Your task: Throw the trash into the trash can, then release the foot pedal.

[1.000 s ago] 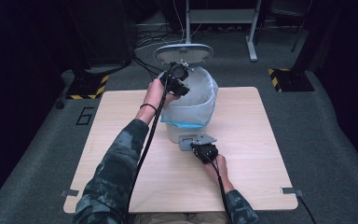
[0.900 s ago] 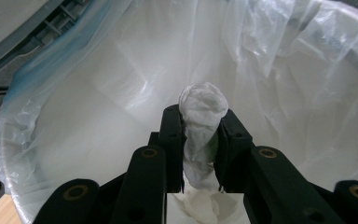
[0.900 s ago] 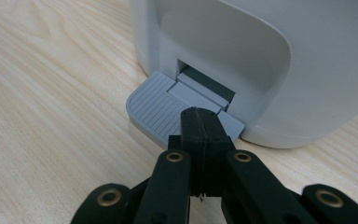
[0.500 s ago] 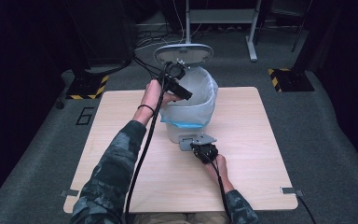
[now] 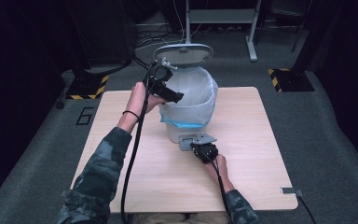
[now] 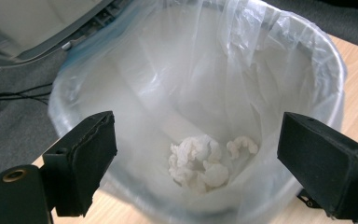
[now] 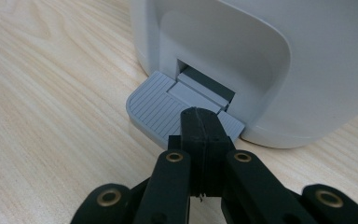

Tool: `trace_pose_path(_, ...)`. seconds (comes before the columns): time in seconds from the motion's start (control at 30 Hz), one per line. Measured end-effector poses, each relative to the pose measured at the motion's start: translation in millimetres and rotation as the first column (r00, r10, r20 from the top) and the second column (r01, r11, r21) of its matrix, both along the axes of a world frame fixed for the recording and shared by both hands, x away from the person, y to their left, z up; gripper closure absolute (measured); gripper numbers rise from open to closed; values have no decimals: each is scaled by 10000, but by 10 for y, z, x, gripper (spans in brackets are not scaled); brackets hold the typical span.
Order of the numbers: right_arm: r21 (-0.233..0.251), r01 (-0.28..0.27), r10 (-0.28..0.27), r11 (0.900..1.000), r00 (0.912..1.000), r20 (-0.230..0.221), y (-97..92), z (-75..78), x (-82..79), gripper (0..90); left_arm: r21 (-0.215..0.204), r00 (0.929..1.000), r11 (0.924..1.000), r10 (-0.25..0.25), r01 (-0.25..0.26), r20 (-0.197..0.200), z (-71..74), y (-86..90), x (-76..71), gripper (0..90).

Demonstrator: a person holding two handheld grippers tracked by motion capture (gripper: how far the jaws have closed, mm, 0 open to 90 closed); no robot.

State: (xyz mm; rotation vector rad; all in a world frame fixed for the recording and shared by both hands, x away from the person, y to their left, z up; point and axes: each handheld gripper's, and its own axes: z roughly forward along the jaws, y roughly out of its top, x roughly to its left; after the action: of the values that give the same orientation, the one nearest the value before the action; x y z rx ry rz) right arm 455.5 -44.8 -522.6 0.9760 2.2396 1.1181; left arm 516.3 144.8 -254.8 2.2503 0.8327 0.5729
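A light wooden tabletop point(image 5: 135, 154) carries a white pedal bin point(image 5: 186, 133) just past its middle, toward twelve o'clock, its lid point(image 5: 184, 53) standing open. A clear bag point(image 6: 270, 51) lines it, with crumpled white paper point(image 6: 198, 161) at the bottom. The left gripper point(image 5: 167, 89) hangs over the rim at nine o'clock, jaws wide apart. The right gripper point(image 7: 200, 133) rests at six o'clock, jaws pressed together, on the grey foot pedal point(image 7: 156, 105).

Wooden table point(image 5: 261, 158), grey carpet floor point(image 5: 335, 140)
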Motion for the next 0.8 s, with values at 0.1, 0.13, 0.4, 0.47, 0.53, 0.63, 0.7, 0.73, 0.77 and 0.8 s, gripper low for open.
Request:
trace_pose_path(0.1, 37, -11, 11, 10000, 9999, -125, -21, 11, 17, 900, -179, 9999, 9998, 22, -20, 110, 0, 124, -80, 101)
trace_pose_path(0.13, 164, -53, 58, 9999, 9997, -248, -37, 15, 32, 898, -194, 9999, 9998, 8, -5, 142, 1, 166, -105, 97)
trace_pose_path(0.4, 1135, 58, -13, 9935, 9992, -397, -323, 271, -172, 523, -840, 9989, 9963, 201, -164, 434, -143, 547, -358, 74)
trace_pose_path(0.47, 1114, 143, -98, 9937, 9991, -408, -418, 318, -237, 443, -930, 9986, 9953, 315, -275, 418, -247, 672, -428, 60)
trace_pose_path(0.53, 1354, 299, -236, 9903, 9986, -477, -534, 377, -292, 340, -1057, 9975, 9932, 532, -481, 457, -354, 794, -492, 51)
trace_pose_path(0.63, 1320, 462, -419, 9902, 9985, -349, -690, 457, -379, 212, -1305, 9960, 9887, 799, -741, 398, -540, 997, -579, 36)
trace_pose_path(0.7, 1423, 690, -653, 9874, 9974, -311, -854, 498, -454, 154, -1416, 9937, 9849, 1059, -996, 377, -676, 1108, -631, 29)
trace_pose_path(0.73, 1446, 717, -675, 9869, 9972, -337, -889, 501, -469, 153, -1488, 9926, 9825, 1179, -1121, 305, -762, 1169, -661, 26)
trace_pose_path(0.77, 1471, 797, -753, 9859, 9965, -359, -957, 502, -496, 151, -1496, 9914, 9809, 1292, -1246, 210, -850, 1230, -688, 23)
trace_pose_path(0.8, 1450, 891, -849, 9854, 9958, -349, -1028, 496, -522, 149, -1476, 9893, 9790, 1448, -1408, 164, -941, 1290, -716, 18)
